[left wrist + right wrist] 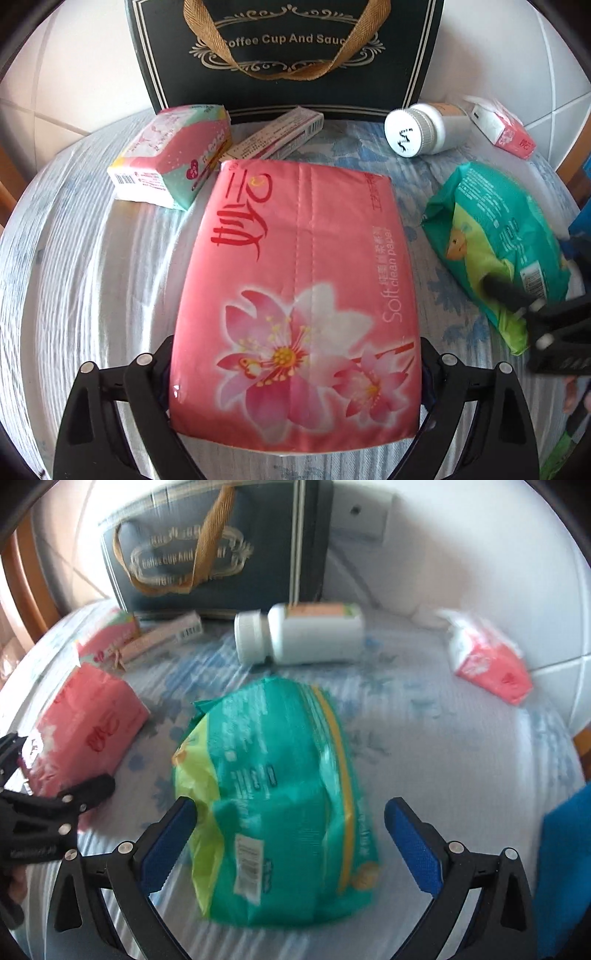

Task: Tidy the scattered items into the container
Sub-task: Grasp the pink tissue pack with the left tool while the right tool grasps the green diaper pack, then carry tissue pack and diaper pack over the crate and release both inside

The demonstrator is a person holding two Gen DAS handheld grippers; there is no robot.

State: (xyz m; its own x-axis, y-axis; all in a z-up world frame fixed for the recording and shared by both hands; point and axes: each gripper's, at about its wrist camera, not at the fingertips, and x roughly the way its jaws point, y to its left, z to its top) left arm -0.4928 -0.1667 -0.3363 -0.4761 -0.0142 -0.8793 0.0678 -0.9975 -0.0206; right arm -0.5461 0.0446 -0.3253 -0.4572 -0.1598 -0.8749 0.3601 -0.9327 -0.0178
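Tissue pack (295, 295) lies near centre on the cloth, straddled by the left gripper (295, 384), whose wide jaws flank its sides, seemingly touching. Right gripper (290, 834) spreads apart around the green pack (273, 794), unclamped. Bag (284, 55) waits far behind.

Packs, bottle (424, 129) on striped cloth (92, 266)

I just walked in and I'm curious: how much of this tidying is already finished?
Nothing looks packed yet; I cannot see inside the dark gift bag. In hand: the left gripper straddles the big pink tissue pack, and the right gripper stands open around the green wipes pack. Left on the cloth: white bottle, slim carton, two small tissue packs.
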